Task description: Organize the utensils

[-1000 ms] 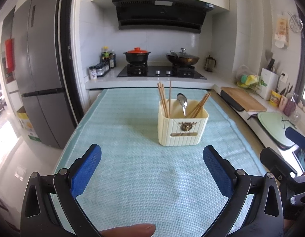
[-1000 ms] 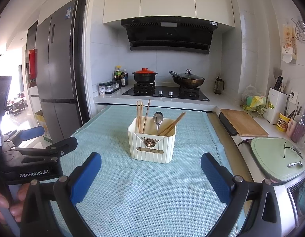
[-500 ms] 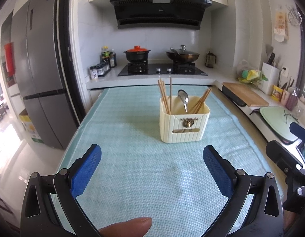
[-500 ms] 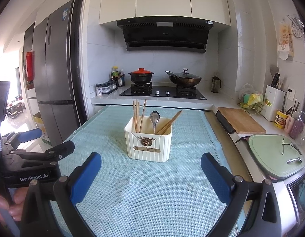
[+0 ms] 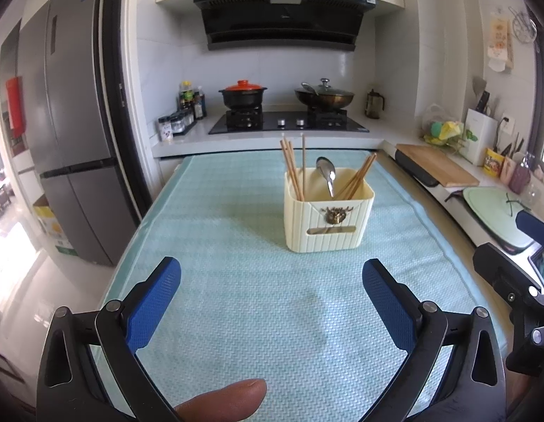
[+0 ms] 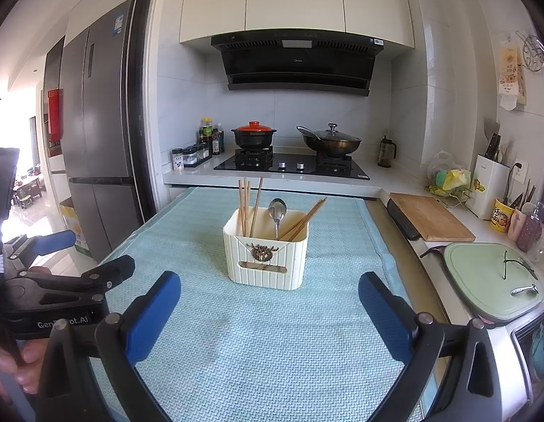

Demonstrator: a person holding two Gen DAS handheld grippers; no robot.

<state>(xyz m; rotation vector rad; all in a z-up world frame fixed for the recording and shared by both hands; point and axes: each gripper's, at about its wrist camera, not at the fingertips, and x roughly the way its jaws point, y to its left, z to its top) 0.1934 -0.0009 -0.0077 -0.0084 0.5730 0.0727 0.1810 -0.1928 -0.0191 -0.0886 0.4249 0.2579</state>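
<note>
Facing the cream utensil holder (image 5: 329, 221), left gripper (image 5: 272, 302) has its blue pads spread wide, nothing between them; right gripper (image 6: 270, 311) likewise spread and empty. Holder stands upright on the teal table mat (image 5: 236, 316), ahead of both, well apart from the fingertips. From the left view it lies ahead and slightly right; from the right view almost dead centre, so the right gripper looks better lined up. Inside: metal spoon (image 6: 277, 214) bowl-up, near-upright chopsticks (image 6: 247, 204) on the left side, another chopstick bundle (image 6: 305, 219) leaning right. Long axes run mostly vertical, so any pick likely wants a reach forward, then closing across a shaft.
</note>
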